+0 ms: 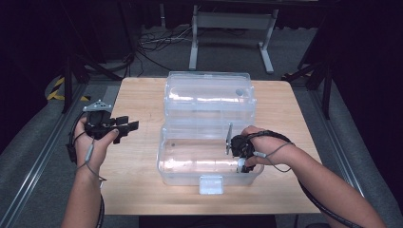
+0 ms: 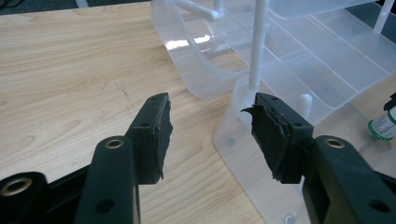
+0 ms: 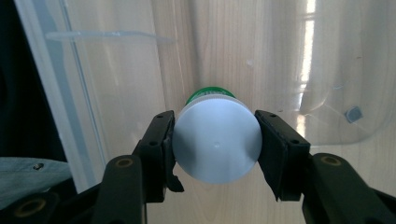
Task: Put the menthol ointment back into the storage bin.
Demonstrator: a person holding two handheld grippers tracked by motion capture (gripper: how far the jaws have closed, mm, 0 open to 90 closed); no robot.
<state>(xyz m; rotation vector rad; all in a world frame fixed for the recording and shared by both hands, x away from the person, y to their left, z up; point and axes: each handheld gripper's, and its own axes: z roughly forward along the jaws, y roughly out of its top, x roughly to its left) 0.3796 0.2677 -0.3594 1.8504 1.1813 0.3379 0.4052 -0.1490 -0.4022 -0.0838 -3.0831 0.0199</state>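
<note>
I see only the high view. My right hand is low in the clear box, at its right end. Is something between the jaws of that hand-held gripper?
Observer: Yes. In the right gripper view the right hand-held gripper is closed on a small bottle with a white cap; both pads touch the cap.
Operator: Any colour on the bottle?
Observer: A green band shows just behind the cap, and the left gripper view shows green on its label too.
Operator: And the left hand-held gripper?
Observer: The left hand-held gripper is open with nothing between its jaws, beside the clear box, over the wooden table.
</note>
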